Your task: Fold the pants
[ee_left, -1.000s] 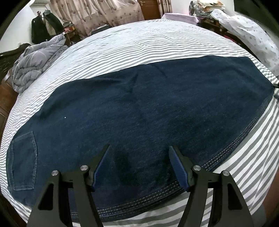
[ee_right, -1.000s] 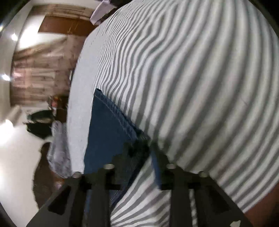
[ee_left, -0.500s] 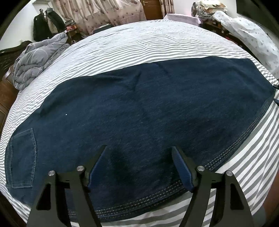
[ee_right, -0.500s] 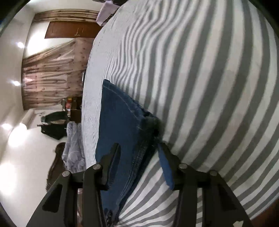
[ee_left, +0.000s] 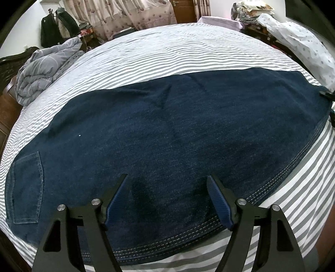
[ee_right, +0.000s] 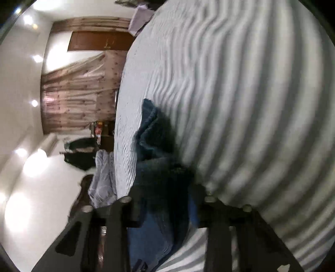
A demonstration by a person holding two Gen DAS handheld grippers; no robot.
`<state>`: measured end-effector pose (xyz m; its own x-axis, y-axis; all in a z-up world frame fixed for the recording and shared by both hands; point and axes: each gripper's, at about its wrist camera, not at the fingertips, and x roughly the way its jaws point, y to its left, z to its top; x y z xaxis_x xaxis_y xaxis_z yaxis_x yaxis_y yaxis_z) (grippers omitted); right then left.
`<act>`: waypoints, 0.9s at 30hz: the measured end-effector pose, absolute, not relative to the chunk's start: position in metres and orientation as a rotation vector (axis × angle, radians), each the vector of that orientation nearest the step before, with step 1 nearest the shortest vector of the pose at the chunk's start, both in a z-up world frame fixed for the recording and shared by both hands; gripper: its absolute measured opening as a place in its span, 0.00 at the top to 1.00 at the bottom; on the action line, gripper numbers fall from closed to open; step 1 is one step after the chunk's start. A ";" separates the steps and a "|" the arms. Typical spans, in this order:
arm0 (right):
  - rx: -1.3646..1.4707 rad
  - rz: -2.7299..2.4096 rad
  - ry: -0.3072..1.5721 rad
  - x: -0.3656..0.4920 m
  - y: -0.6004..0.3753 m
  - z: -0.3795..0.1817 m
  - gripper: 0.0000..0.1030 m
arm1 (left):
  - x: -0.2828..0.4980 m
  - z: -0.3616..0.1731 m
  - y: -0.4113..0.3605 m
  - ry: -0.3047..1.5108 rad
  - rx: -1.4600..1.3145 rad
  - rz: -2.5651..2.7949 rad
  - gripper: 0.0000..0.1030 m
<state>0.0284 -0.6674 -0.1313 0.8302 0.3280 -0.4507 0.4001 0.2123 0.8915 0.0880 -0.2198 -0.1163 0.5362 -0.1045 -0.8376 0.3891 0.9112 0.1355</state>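
Dark blue jeans (ee_left: 167,134) lie flat across a striped bed, folded lengthwise, with a back pocket (ee_left: 26,186) at the far left and the hem at the far right. My left gripper (ee_left: 167,184) is open and empty, low over the near seam of the jeans. My right gripper (ee_right: 167,200) is at the hem end of the jeans (ee_right: 155,134), which bunches up between its fingers; the view is blurred, so I cannot tell whether the jaws are shut on the cloth. The right gripper's tip shows at the left wrist view's right edge (ee_left: 328,96).
The bed has a grey and white striped sheet (ee_left: 178,50). A bunched grey duvet (ee_left: 41,67) lies at its far left corner. A spotted white bundle (ee_left: 303,41) sits beyond the right edge. Curtains (ee_left: 125,16) and a door (ee_left: 182,8) stand behind.
The right gripper has rolled and pushed into the hem, which now bunches up between its fingers. The left gripper has drawn back a little and stays open over the jeans.
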 end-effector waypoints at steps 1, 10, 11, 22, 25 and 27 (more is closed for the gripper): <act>1.379 -0.067 0.652 0.029 -0.667 -0.130 0.77 | 0.088 -0.116 -0.219 0.965 0.318 -0.299 0.25; 1.081 -0.011 0.675 0.051 -0.618 -0.035 0.80 | 0.092 -0.116 -0.210 0.987 0.255 -0.317 0.25; 1.054 0.009 0.679 0.056 -0.609 -0.026 0.80 | 0.092 -0.115 -0.209 0.990 0.252 -0.319 0.25; 0.761 0.318 0.827 0.119 -0.431 0.020 0.79 | 0.096 -0.089 -0.140 0.975 0.132 -0.289 0.25; 0.697 0.369 0.900 0.131 -0.383 0.002 0.79 | 0.098 -0.084 -0.117 0.967 0.108 -0.260 0.25; 0.643 0.393 0.967 0.139 -0.351 -0.018 0.79 | 0.099 -0.084 -0.102 0.968 0.096 -0.230 0.25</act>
